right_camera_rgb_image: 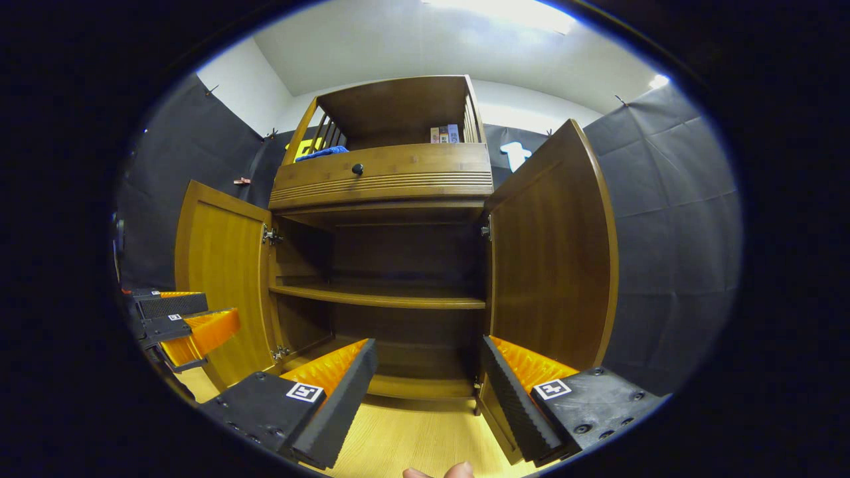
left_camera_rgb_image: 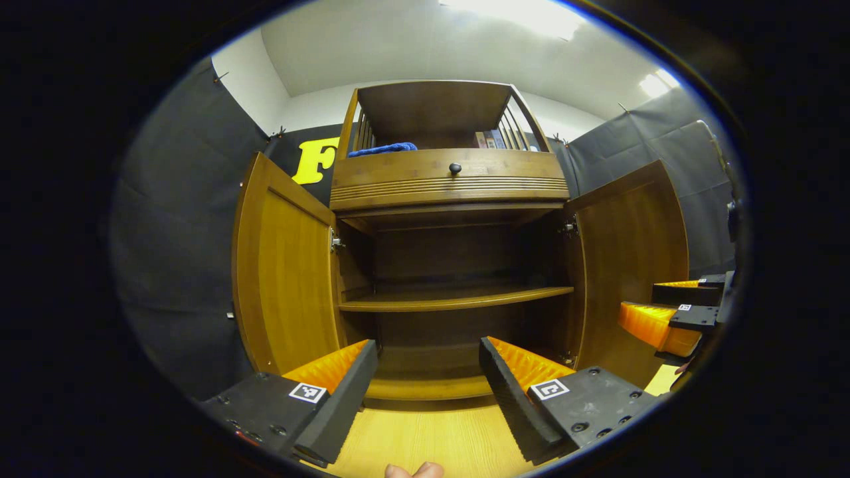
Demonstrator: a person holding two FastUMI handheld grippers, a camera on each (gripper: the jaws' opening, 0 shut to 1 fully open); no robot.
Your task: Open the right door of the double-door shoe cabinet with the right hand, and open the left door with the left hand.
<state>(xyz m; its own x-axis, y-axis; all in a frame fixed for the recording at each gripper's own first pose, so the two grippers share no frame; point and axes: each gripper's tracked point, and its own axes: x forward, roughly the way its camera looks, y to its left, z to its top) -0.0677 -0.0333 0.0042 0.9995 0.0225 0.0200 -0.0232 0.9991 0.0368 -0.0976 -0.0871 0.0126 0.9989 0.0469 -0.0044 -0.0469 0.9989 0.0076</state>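
Observation:
The wooden shoe cabinet (left_camera_rgb_image: 451, 179) faces me with both doors swung wide. In the left gripper view the left door (left_camera_rgb_image: 285, 272) hangs open on the left and the right door (left_camera_rgb_image: 631, 265) on the right. My left gripper (left_camera_rgb_image: 428, 378) is open and holds nothing, low before the cabinet's dark inside and its shelf (left_camera_rgb_image: 451, 300). In the right gripper view the cabinet (right_camera_rgb_image: 385, 176) shows its left door (right_camera_rgb_image: 222, 279) and right door (right_camera_rgb_image: 554, 259) open. My right gripper (right_camera_rgb_image: 428, 378) is open and holds nothing, just left of the right door's lower edge. Each view catches the other gripper at its side: the right gripper (left_camera_rgb_image: 677, 312), the left gripper (right_camera_rgb_image: 182, 322).
A drawer with a dark knob (left_camera_rgb_image: 455, 168) sits above the doors. On the top shelf lie a blue cloth (left_camera_rgb_image: 385, 149) and some books (left_camera_rgb_image: 491, 139). Light wooden floor (left_camera_rgb_image: 425, 438) runs before the cabinet. Black cloth walls stand on both sides. A fingertip (left_camera_rgb_image: 412, 471) shows at the bottom edge.

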